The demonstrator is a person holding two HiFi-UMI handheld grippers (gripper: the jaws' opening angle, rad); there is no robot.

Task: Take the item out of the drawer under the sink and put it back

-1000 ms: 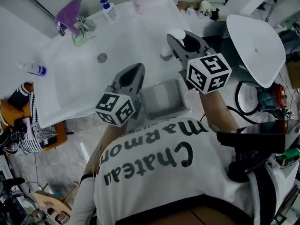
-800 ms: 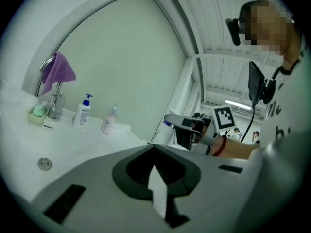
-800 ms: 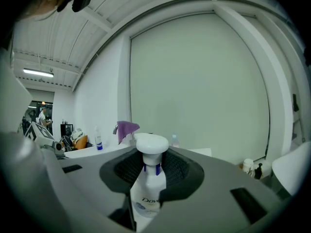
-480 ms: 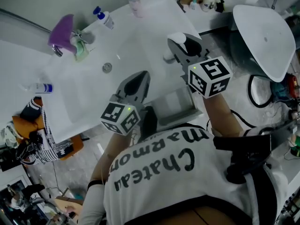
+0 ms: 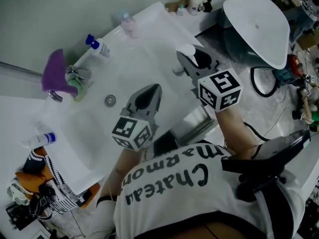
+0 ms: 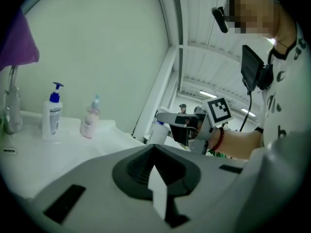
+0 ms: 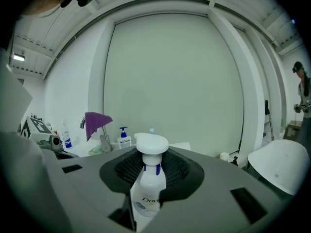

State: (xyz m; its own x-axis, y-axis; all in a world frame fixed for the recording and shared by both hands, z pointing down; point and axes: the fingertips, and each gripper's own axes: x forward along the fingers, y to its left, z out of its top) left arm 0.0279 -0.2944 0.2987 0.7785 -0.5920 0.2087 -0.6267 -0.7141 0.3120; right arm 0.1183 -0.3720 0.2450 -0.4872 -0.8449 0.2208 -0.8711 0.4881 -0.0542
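Two views differ: head view catches just a cap (image 5: 185, 50); right gripper view shows right gripper (image 7: 150, 155) jaws clamping a pump bottle (image 7: 147, 188); left gripper (image 6: 155, 163) jaws seemingly together.

White T-shirt (image 5: 174, 207), black lettering (image 5: 167, 178), dark wristband (image 5: 102, 201)

A purple cloth (image 5: 52, 72) hangs over the tap (image 5: 75, 73). Just beside it stands a white pump bottle (image 5: 98, 48) with a blue top, and further along the wall a pale pink bottle (image 5: 128, 25). A small bottle (image 5: 39, 140) lies on its side at the left. A white rounded seat (image 5: 256, 29) stands well apart at the right.
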